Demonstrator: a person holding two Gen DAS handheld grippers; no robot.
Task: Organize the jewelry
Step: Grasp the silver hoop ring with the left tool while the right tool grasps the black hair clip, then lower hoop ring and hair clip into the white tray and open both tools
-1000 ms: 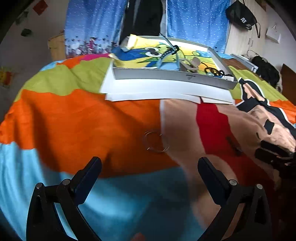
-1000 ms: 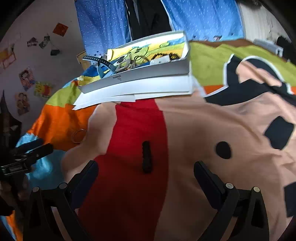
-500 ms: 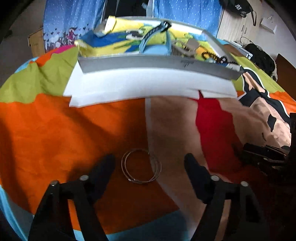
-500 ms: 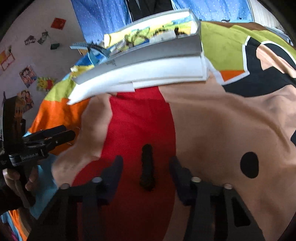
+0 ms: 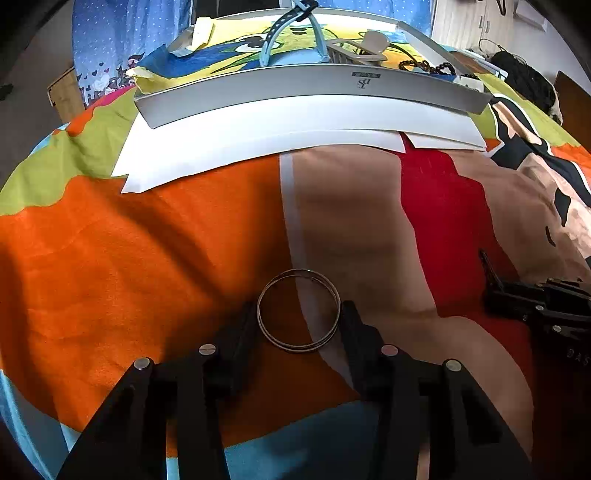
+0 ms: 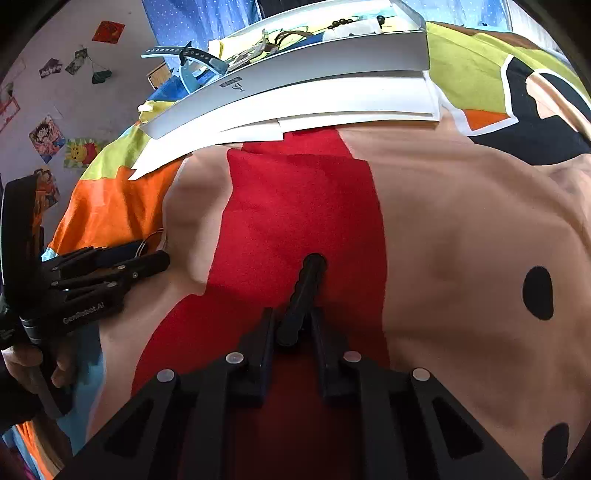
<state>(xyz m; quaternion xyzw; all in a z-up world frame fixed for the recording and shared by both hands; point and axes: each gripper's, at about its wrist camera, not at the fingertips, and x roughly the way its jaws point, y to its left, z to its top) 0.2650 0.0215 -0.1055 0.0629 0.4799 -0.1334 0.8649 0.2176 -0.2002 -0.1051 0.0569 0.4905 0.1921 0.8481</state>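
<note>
A thin metal bangle set [image 5: 298, 311] lies flat on the colourful bedspread. My left gripper [image 5: 298, 314] has its fingers [image 5: 240, 328] closed against both sides of it. A slim black ridged clip [image 6: 303, 299] lies on the red patch. My right gripper [image 6: 293, 321] is shut on its near end. The grey jewelry tray [image 5: 314, 90] stands at the back on white boards; it holds a blue watch strap [image 5: 284, 26], a beige hair claw [image 5: 362, 46] and dark beads [image 5: 428, 68]. The tray also shows in the right wrist view [image 6: 295, 70].
White boards [image 5: 280, 144] stick out under the tray's front. Blue curtains [image 5: 122, 33] hang behind. A dark bag [image 5: 528, 81] lies at the far right. Posters [image 6: 48, 136] hang on the left wall. The left gripper shows in the right wrist view [image 6: 110, 266].
Both grippers moved forward and down to the bedspread. The left closed in around the bangles. The right closed on the black clip.
</note>
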